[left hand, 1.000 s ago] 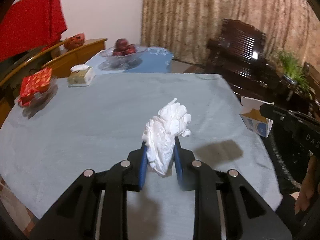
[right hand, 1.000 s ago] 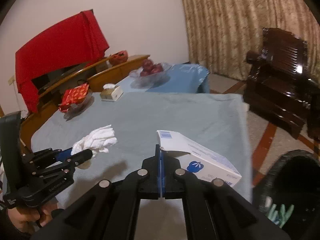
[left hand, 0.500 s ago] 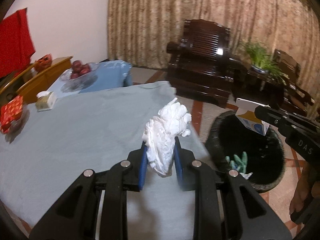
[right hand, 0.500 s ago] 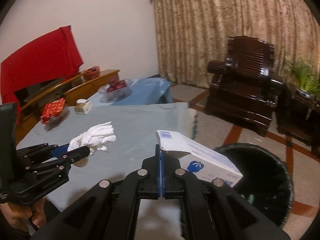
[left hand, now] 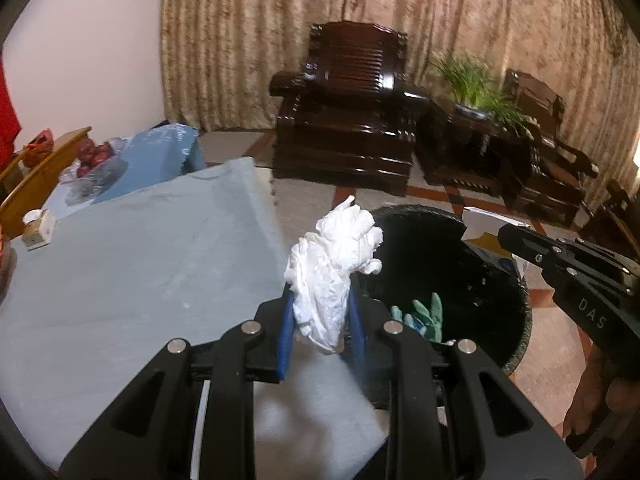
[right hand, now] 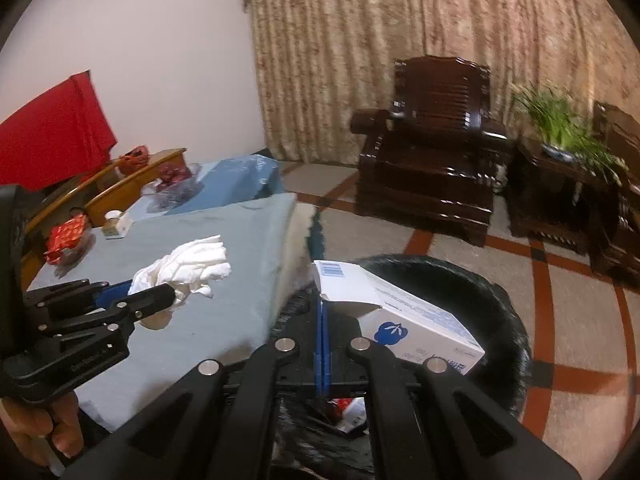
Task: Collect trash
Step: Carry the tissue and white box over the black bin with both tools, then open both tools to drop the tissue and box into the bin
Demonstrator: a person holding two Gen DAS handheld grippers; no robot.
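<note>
My left gripper (left hand: 320,312) is shut on a crumpled white tissue (left hand: 334,264), held over the table's right edge beside the black trash bin (left hand: 520,340). The right wrist view shows the same tissue (right hand: 188,266) in the left gripper (right hand: 168,294). My right gripper (right hand: 323,312) is shut on the flap of a white and blue carton box (right hand: 404,320), which hangs above the bin (right hand: 508,320). In the left wrist view that box (left hand: 486,236) shows behind the right gripper (left hand: 508,236), over the bin's far rim. Green gloves (left hand: 424,314) lie inside the bin.
The table wears a light blue cloth (left hand: 140,264), with a tissue box (left hand: 38,228), a red packet (right hand: 66,236) and a fruit bowl (left hand: 94,160) at its far side. Dark wooden armchairs (left hand: 348,120) and a potted plant (left hand: 476,84) stand beyond the bin on the tiled floor.
Both grippers have swung right, from over the table toward the bin, keeping their loads. The bin has come into view under the box and beside the tissue.
</note>
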